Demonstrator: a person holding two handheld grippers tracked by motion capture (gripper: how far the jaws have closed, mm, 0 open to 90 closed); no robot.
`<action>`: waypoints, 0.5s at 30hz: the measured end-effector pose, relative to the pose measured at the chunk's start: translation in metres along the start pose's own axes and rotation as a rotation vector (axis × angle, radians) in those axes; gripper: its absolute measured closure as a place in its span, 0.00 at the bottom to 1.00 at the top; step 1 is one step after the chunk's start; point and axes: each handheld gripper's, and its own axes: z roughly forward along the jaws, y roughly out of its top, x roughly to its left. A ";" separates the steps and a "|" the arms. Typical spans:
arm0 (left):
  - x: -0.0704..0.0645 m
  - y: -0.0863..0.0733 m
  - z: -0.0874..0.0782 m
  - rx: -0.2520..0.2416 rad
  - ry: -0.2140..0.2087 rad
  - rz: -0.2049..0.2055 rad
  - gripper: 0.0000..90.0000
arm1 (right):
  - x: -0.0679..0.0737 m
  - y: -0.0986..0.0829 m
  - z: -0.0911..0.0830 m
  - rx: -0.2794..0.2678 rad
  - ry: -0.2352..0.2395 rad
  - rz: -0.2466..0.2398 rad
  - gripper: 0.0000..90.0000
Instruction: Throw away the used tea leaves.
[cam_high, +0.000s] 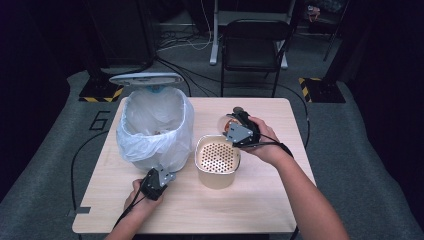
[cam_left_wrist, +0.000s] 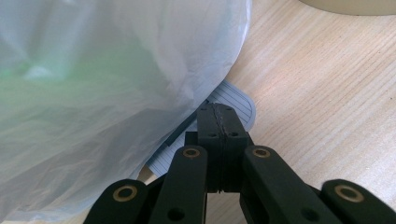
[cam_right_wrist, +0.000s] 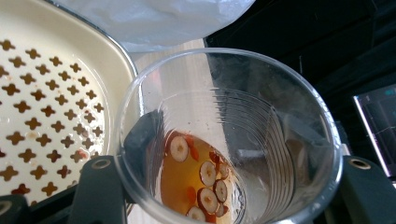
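Biggest risk: the lined bin (cam_high: 155, 127). Its white bag (cam_left_wrist: 107, 70) drapes loose over the rim and bulges toward the perforated strainer pot (cam_high: 217, 160) just beside it. The lid (cam_high: 146, 78) stands open, and the left hand-held gripper (cam_high: 161, 181), jaws pressed together w/ nothing between them, sits by the grey ribbed pedal (cam_left_wrist: 233, 100) at the bin's base; whether it actually presses the pedal I can't tell. If it does and slips off, I'd expect the lid to drop mid-job.

Next: the strainer pot. It stands free on the bench (cam_high: 260, 210), nothing steadying it, so a knock from the cup could prob. shift it. A tilt started too far from its rim would put liquid on the wood.

Smallest: the clear plastic cup (cam_right_wrist: 224, 140), held by the right hand-held gripper (cam_high: 239, 131), one jaw inside and one outside the wall, pinching it. It's off the bench, just beyond the pot's far right edge. A thin-looking wall like that may buckle or slip if squeezed unevenly.

Cup look: transparent, ribbed lower wall, approx. a shallow pool of amber liquid w/ pale round slices and small red bits at the bottom.
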 end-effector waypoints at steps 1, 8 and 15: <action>0.000 0.000 0.000 0.000 0.000 -0.001 1.00 | 0.001 0.000 -0.001 0.010 -0.001 -0.014 0.42; 0.000 0.000 0.000 -0.001 0.004 0.001 1.00 | 0.010 0.005 -0.002 0.027 -0.034 -0.136 0.42; 0.000 0.000 0.000 -0.005 0.003 0.001 1.00 | 0.017 0.012 -0.004 0.038 -0.045 -0.232 0.42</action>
